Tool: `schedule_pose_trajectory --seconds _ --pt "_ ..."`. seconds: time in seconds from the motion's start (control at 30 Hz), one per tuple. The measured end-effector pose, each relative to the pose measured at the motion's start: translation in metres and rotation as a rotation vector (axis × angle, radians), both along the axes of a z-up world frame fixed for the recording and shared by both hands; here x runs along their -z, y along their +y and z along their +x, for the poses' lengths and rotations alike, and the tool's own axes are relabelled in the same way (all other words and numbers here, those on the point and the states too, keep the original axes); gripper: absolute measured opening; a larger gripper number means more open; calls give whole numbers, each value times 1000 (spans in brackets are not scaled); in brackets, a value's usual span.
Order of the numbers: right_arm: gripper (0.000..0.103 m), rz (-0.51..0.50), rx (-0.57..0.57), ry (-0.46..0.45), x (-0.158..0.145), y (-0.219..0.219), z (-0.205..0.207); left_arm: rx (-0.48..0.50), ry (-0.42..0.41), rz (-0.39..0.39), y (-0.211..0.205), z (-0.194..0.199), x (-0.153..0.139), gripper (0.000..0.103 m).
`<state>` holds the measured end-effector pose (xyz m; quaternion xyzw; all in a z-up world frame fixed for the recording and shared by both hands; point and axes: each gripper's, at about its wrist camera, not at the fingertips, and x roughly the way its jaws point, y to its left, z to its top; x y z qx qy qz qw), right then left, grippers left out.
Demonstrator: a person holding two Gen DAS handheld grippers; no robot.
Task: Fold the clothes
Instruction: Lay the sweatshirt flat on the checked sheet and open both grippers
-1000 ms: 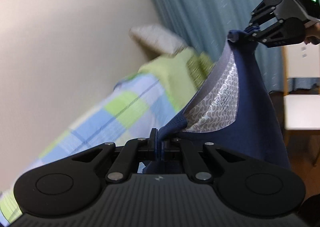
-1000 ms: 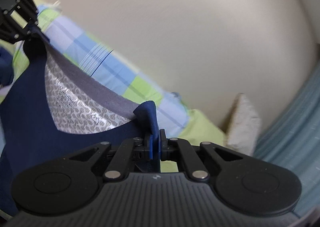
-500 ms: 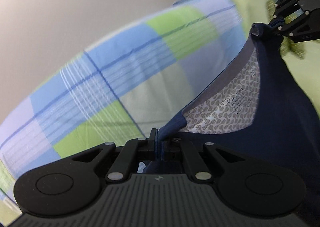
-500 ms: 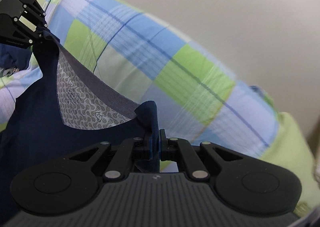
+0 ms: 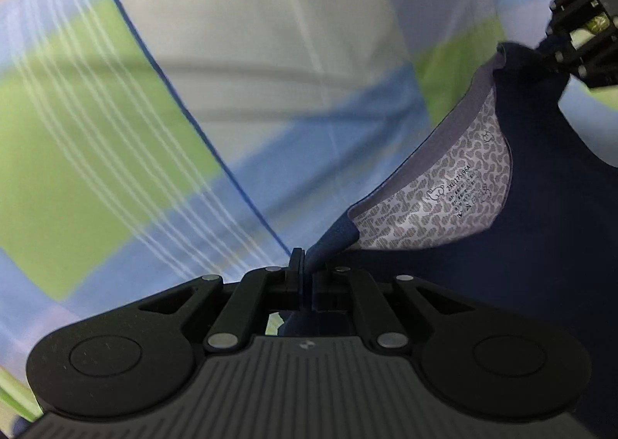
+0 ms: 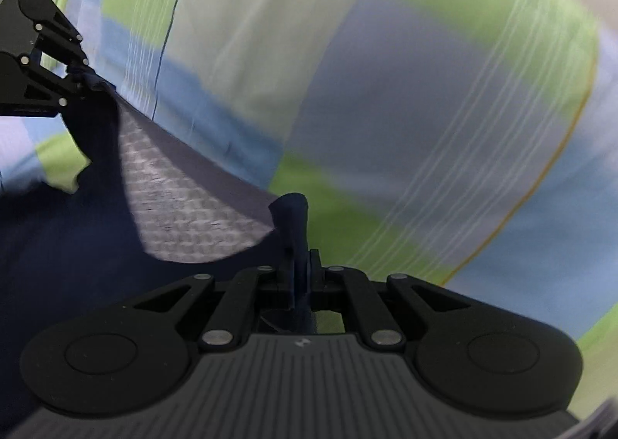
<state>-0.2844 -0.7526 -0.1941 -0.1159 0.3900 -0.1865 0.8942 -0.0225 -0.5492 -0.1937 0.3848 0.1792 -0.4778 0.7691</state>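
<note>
- Bedding, surface: checked cotton bed cover in blue, lime green and pale grey squares with fine white stripes and one thin dark blue line. It fills the ground ahead of both my jaws and is blurred in each view.
- Garment, task item: dark navy knit top with a grey neckband and a white-and-grey patterned inner yoke bearing a printed size label. It spans from one pair of my jaws to the other, neckline taut between them. The body spreads below and to the inner side of each pair; how much of it already lies on the cover I cannot tell.
- Left gripper, black, two-finger: jaws opening. A twisted navy shoulder point passes between them, and a sliver of gap shows on one side of the cloth.
- Right gripper, black, two-finger: jaws opening as well. A bunched navy shoulder tab stands up between them and rises just past the tips. In the left view the same gripper sits at the far end of the neckline, cloth at its tips.
- Step in hand, as I judge it: laying the top out flat on the cover and letting go of both shoulders, before any fold is made.
- Next move calls for: both jaws clearing the cloth without dragging the shoulders inward, then a fresh grasp at one side or sleeve to carry it across the middle.
- Caution: the neckline may slacken and wrinkle as the tension goes.
</note>
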Motion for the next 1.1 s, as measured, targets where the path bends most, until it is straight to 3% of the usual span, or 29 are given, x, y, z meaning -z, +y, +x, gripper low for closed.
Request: schedule_pose_trajectory --seconds 0.03,0.07,0.1,0.23,0.3,0.37,0.53,0.6,0.7,0.8,0.9,1.1 --pt "21 -20 1 13 13 1 2 -18 -7 -9 1 2 9 36" --pt "33 -36 25 22 27 3 3 -59 -10 -37 7 6 12 51" --pt "33 -31 57 13 35 4 0 -98 -11 -64 13 11 14 59" --pt "36 19 110 -38 37 21 -27 -182 52 -105 50 24 7 59" --pt "47 73 128 -65 31 33 -46 -211 111 -121 92 20 -1 60" --pt "51 146 164 -88 26 47 -64 -215 148 -114 115 15 -4 60" --pt "54 228 257 -91 16 97 -124 -108 226 -78 181 -17 16 60" --pt "64 216 289 -99 13 126 -148 -69 244 -74 199 -29 24 60" --pt "69 203 336 -114 16 161 -169 -19 265 -99 222 -43 25 60" --pt "80 128 266 -159 21 184 -171 46 239 -159 231 -55 27 66" --pt "80 55 211 -238 40 190 -162 114 182 -231 229 -70 37 67" --pt "80 52 200 -392 74 188 -148 172 150 -325 224 -95 50 67"
